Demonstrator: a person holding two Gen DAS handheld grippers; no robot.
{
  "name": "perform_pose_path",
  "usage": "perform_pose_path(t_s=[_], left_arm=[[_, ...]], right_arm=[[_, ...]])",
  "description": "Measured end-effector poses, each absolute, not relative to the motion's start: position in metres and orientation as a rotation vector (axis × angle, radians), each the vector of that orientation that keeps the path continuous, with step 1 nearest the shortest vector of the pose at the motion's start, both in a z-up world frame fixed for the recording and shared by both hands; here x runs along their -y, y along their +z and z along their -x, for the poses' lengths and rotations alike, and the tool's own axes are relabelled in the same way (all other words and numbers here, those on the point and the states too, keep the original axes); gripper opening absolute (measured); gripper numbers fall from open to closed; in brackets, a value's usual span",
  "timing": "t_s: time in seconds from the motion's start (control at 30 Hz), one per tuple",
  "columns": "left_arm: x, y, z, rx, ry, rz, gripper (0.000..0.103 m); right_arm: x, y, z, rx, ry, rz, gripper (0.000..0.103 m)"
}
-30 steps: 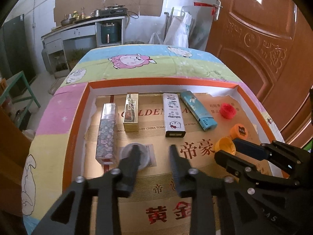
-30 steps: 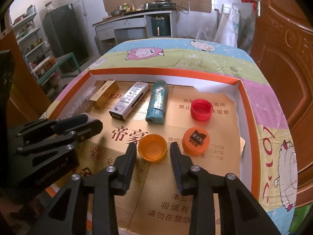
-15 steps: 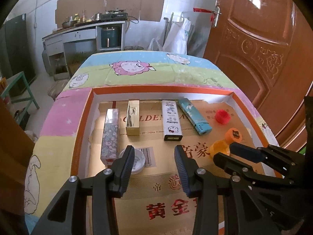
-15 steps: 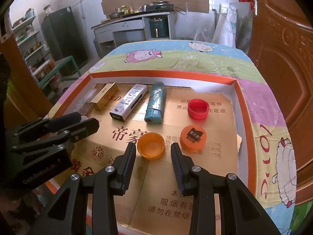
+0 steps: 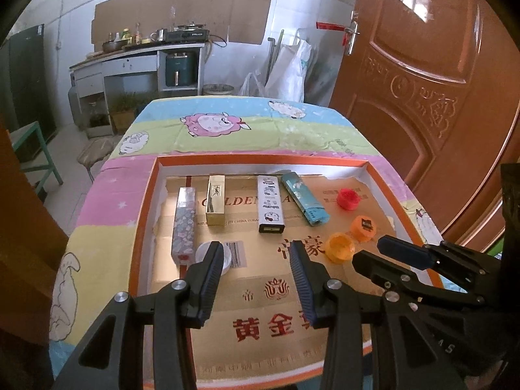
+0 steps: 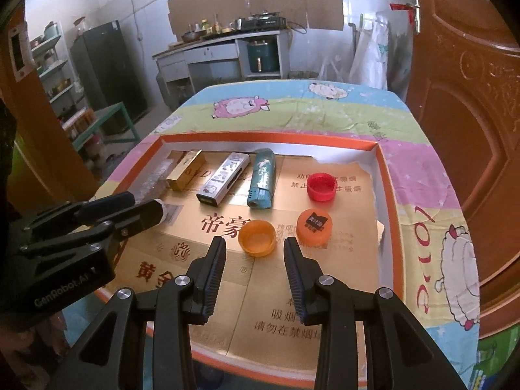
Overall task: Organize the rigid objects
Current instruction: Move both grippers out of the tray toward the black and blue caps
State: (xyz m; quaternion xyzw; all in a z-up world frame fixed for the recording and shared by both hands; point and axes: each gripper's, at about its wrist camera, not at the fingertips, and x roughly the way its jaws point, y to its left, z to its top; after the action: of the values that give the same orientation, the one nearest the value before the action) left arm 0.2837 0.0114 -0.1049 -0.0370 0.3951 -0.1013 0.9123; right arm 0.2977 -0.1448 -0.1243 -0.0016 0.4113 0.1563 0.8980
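Observation:
An orange-rimmed tray (image 5: 142, 227) lined with gold cardboard holds a patterned box (image 5: 185, 224), a gold box (image 5: 216, 204), a white cartoon box (image 5: 270, 208) and a teal box (image 5: 305, 203) in a row. To their right lie a red cap (image 5: 347, 199), an orange labelled cap (image 5: 364, 227) and a yellow-orange cap (image 5: 339, 247). A white cap (image 5: 202, 253) peeks out behind my left finger. My left gripper (image 5: 256, 250) hangs open and empty above the tray. My right gripper (image 6: 254, 245) is open, empty, just short of the yellow-orange cap (image 6: 256, 237).
The tray (image 6: 386, 188) lies on a table under a cartoon sheep cloth (image 5: 214, 126). A brown door (image 5: 422, 97) stands close on the right. A kitchen counter (image 5: 139, 55) and a green stool (image 5: 35, 152) are further off.
My left jaws have widened and the white cap stays on the cardboard. Both grippers have drawn up and back from the tray, so more of the table shows.

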Motion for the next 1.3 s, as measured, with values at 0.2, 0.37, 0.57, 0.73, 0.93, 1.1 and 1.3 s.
perform_pose_path(t_s=[0.2,0.37,0.57,0.73,0.93,1.1,1.3], left_arm=[[-0.016,-0.095,-0.268,-0.800,-0.202,0.078,0.042],[-0.019,-0.088,-0.257,-0.789,-0.200,0.079,0.042],[-0.020,-0.081,-0.240,-0.776,-0.198,0.080,0.042],[-0.022,-0.076,-0.224,-0.766,-0.196,0.081,0.042],[-0.025,-0.074,-0.206,-0.761,-0.191,0.087,0.042],[-0.027,-0.077,-0.193,-0.764,-0.192,0.095,0.042],[-0.026,-0.089,-0.179,-0.785,-0.203,0.104,0.042]], right_arm=[[0.145,-0.112,-0.282,-0.832,0.322,0.000,0.038],[0.143,-0.101,-0.268,-0.813,0.315,0.007,0.038],[0.145,-0.091,-0.253,-0.799,0.310,0.006,0.038],[0.145,-0.083,-0.237,-0.786,0.306,0.006,0.038],[0.146,-0.081,-0.219,-0.782,0.300,0.006,0.038],[0.148,-0.084,-0.205,-0.794,0.289,0.008,0.038],[0.147,-0.099,-0.193,-0.832,0.285,0.016,0.038]])
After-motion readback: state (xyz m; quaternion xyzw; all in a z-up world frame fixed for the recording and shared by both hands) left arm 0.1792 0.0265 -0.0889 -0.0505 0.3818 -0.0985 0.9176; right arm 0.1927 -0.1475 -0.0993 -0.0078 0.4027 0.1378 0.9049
